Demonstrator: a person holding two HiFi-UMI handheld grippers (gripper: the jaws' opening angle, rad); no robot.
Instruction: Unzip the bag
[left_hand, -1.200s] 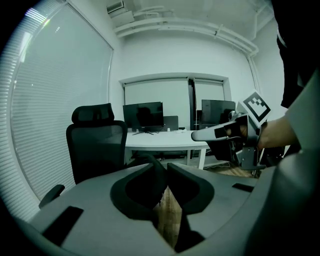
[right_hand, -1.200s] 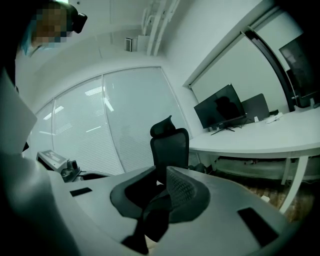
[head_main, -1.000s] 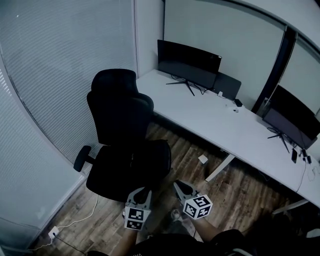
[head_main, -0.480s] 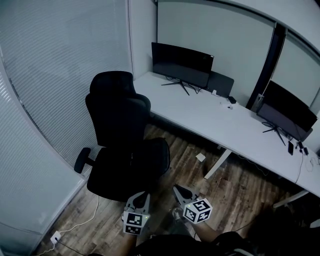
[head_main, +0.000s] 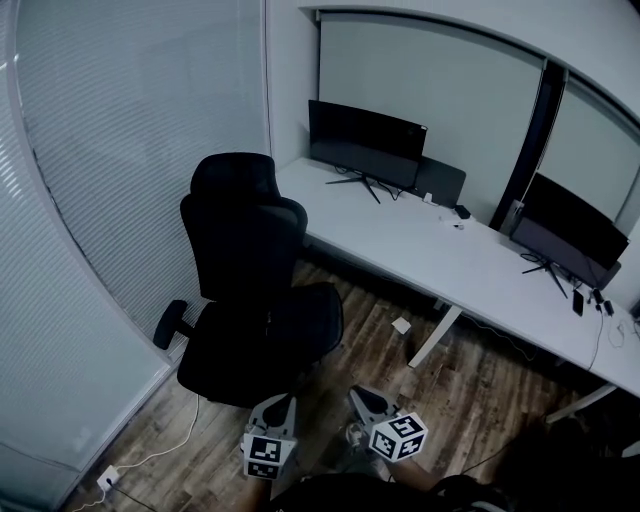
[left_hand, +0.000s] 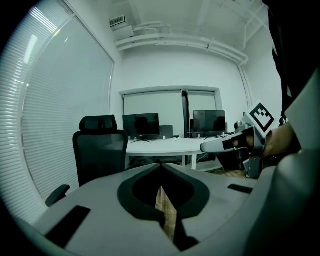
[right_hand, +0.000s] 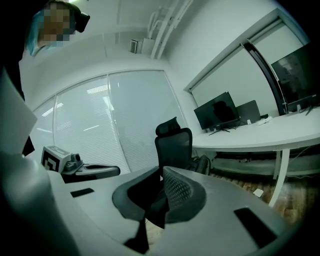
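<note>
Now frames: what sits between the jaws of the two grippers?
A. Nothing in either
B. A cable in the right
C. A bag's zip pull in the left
A: in their own views the left gripper and the right gripper each show jaws together with nothing between; the right's have just been closing, on nothing. No bag is clearly in view.

Dim office from up top, both claws low in the shot

Black office chair (head_main: 250, 290) sits on the wood floor (head_main: 480, 390) next to a long white worktop (head_main: 440, 255) carrying a far monitor (head_main: 365, 143) and a nearer monitor (head_main: 568, 232). The left claw (head_main: 281, 402) and right claw (head_main: 357, 394) hang side by side over the floor, nothing in either. The right one's jaws have just been closing.
</note>
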